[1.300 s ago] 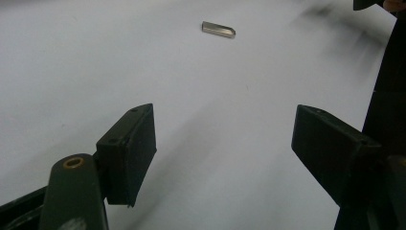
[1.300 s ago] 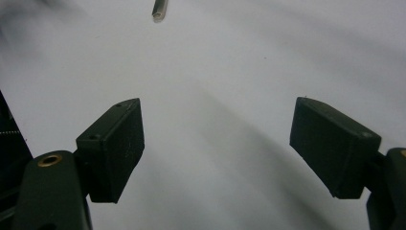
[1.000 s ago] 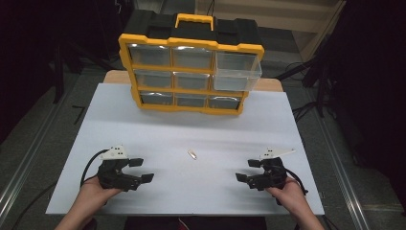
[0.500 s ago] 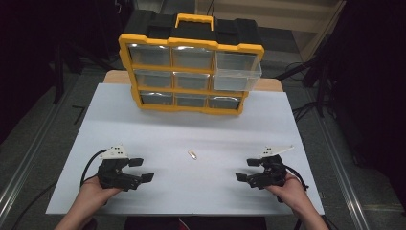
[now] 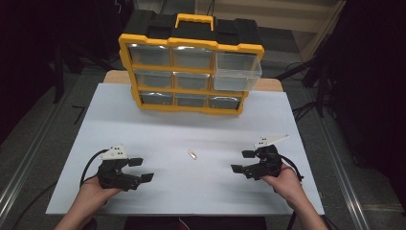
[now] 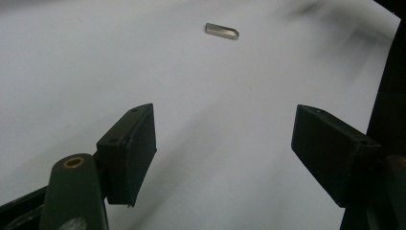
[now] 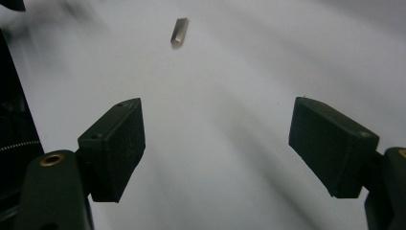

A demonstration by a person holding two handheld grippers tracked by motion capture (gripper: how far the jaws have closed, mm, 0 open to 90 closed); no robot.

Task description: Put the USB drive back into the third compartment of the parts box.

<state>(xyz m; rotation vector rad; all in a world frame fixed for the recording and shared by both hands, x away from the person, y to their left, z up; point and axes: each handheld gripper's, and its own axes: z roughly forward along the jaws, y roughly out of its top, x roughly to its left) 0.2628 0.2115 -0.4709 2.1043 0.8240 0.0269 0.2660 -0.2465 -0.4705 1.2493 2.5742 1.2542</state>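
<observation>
Dead center on the white table [image 5: 143, 120]: small metal key [image 5: 192, 155]. Left gripper [image 5: 141, 169] at 8 o'clock, right gripper [image 5: 242, 161] at 4, jaws wide apart, probably poised to grab. Drawer organizer [image 5: 190, 67] at 12.

A white sheet [image 5: 143, 124] covers most of the desk [image 5: 275, 85], whose pale wood shows as a strip at the far corners. The room around it is dark, nearly black to the left and right. The floor [image 5: 33, 124] is grey, with metal rails [image 5: 28, 158] running along both long sides of the desk. Black cables [image 5: 306, 108] trail over the floor at the right. Behind, a pale wooden panel [image 5: 282, 19] stands at the upper right. Light falls evenly from above onto the sheet, leaving soft shadows.
</observation>
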